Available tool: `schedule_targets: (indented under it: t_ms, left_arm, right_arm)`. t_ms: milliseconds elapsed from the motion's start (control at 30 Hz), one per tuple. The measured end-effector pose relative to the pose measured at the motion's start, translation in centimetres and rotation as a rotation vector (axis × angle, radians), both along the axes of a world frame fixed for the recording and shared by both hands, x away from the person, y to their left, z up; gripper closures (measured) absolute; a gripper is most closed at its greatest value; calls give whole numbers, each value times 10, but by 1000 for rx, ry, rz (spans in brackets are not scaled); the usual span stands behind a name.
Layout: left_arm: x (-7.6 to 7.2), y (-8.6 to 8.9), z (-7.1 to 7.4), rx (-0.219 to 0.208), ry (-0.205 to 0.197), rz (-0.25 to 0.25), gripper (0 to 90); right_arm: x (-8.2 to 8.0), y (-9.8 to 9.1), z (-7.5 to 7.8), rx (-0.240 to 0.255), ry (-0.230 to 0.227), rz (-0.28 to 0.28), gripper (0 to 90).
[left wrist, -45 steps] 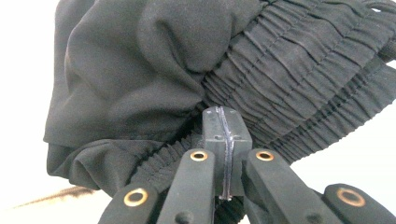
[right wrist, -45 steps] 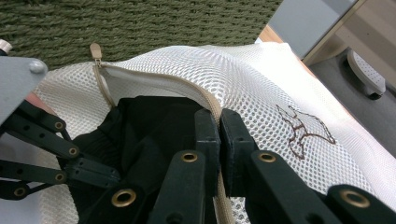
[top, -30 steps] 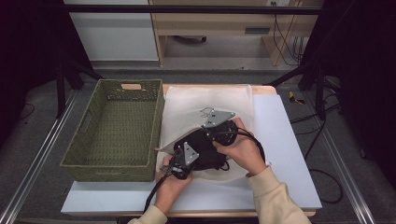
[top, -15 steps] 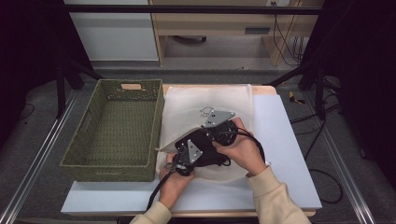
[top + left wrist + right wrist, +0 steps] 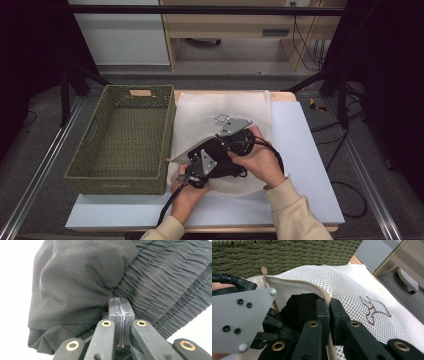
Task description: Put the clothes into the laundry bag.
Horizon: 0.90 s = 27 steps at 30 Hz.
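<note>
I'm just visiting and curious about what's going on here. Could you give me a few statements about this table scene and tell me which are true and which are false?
1. The right gripper is shut on the zipper edge of the white mesh laundry bag. True.
2. The black pleated garment lies inside the green woven basket. False: it is at the mesh bag's opening, beside the basket.
3. The left gripper is shut on the black garment. True.
4. The green basket stands at the right of the table in the high view. False: it stands at the left.
5. The mesh bag bears a small brown embroidered figure. True.
</note>
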<state>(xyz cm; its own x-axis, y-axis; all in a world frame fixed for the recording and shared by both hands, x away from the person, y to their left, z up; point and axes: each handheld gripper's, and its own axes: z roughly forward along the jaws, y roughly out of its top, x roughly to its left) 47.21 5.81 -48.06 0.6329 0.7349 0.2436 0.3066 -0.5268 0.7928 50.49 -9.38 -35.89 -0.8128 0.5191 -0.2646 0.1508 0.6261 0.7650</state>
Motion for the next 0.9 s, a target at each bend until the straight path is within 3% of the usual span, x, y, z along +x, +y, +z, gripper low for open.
schedule_targets:
  t_ms: [900]
  left_arm:
    - [8,-4,-3,-11,-35,25,900]
  right_arm:
    - [0,0,1,2,1,0,871]
